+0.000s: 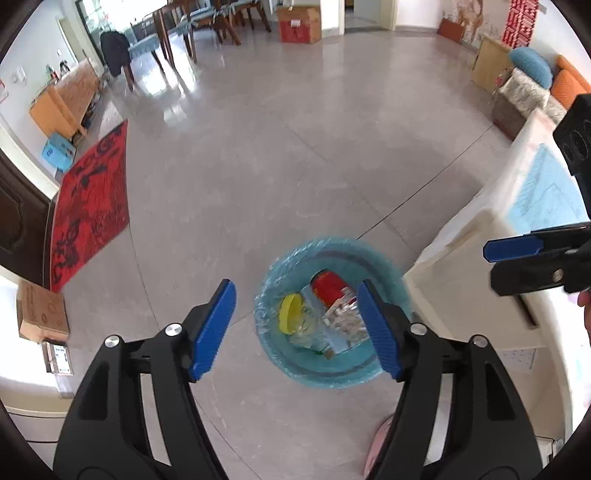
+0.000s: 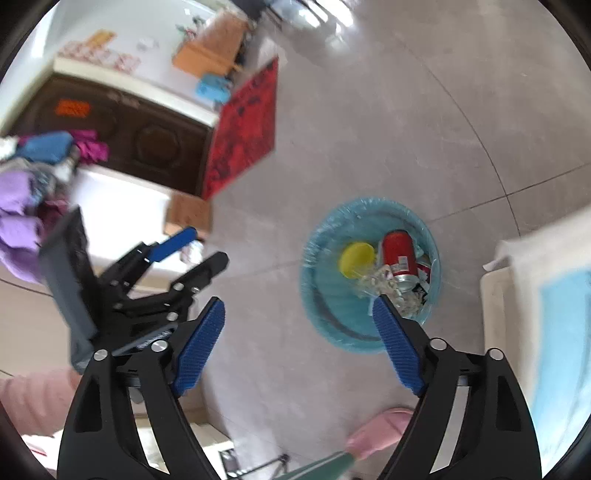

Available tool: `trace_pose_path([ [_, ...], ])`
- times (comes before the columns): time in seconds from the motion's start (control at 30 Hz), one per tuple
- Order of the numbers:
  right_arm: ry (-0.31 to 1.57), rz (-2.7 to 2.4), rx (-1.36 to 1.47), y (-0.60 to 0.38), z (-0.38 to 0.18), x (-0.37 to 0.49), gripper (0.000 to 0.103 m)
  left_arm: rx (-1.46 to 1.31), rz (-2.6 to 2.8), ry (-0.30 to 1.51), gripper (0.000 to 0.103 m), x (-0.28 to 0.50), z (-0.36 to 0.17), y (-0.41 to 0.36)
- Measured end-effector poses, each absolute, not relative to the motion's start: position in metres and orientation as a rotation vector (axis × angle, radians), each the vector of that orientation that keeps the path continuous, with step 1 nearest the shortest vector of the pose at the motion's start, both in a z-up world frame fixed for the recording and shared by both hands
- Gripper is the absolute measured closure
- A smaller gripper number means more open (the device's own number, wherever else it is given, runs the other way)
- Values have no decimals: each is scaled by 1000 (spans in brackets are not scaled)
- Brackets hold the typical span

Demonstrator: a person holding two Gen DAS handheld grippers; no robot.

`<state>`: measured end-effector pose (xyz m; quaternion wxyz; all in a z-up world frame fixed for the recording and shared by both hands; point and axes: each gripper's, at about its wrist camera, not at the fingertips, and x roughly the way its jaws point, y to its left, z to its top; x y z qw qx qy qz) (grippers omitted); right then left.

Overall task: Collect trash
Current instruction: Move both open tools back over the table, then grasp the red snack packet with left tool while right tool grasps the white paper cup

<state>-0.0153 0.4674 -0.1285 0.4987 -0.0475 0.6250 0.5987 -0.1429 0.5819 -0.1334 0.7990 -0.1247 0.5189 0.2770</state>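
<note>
Left gripper (image 1: pixel 297 328) nearest the lens, jaws spread wide, nothing between the blue pads (image 1: pixel 214 328) — only floor and bin show in the gap. Right gripper (image 2: pixel 299 343) likewise wide open and empty, blue ribbed pads (image 2: pixel 201 347) clear of everything. Both point down at the grey tiled floor (image 1: pixel 295 166). Just beyond the fingertips stands a round bin with a teal plastic liner (image 1: pixel 280 266), on the floor, close to the corner of a cream-white low table (image 1: pixel 491 229) on its right. Inside the bin: a red drink can (image 2: pixel 397 254) lying on its side, a yellow round lid (image 2: pixel 356 258) to its left, crumpled clear plastic wrapper (image 1: pixel 343 321) nearer the lens; a second can may lie beside the red one — cannot tell. A pale blue sheet (image 1: pixel 550 195) lies on the table top. Pink slipper (image 2: pixel 380 432) at the near edge of the floor. On the left, a cardboard box (image 1: pixel 40 314) by the wall, then a red patterned doormat (image 1: pixel 92 206) in front of a dark brown door (image 2: pixel 147 140). Further off, an orange wooden cabinet (image 1: pixel 62 107) along the left wall, a dining table with chairs (image 1: pixel 199 26), a red-and-brown carton (image 1: pixel 299 24) at the far end, and a sofa with blue and orange cushions (image 1: pixel 532 70) far right.
</note>
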Motion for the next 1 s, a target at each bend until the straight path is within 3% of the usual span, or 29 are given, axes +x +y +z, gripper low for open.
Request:
trace_pose_path([
  [0.17, 1367, 1449, 118, 387, -65, 2, 20, -167, 512, 1036, 28, -118, -71, 514],
  [0.33, 1231, 1240, 251, 243, -24, 21, 19, -115, 238, 995, 24, -80, -42, 387],
  [0.7, 1242, 659, 245, -121, -29, 7, 19, 15, -376, 1076, 24, -58, -93, 66],
  [1.0, 1211, 424, 288, -276, -57, -17, 19, 136, -524, 1127, 24, -84, -151, -56],
])
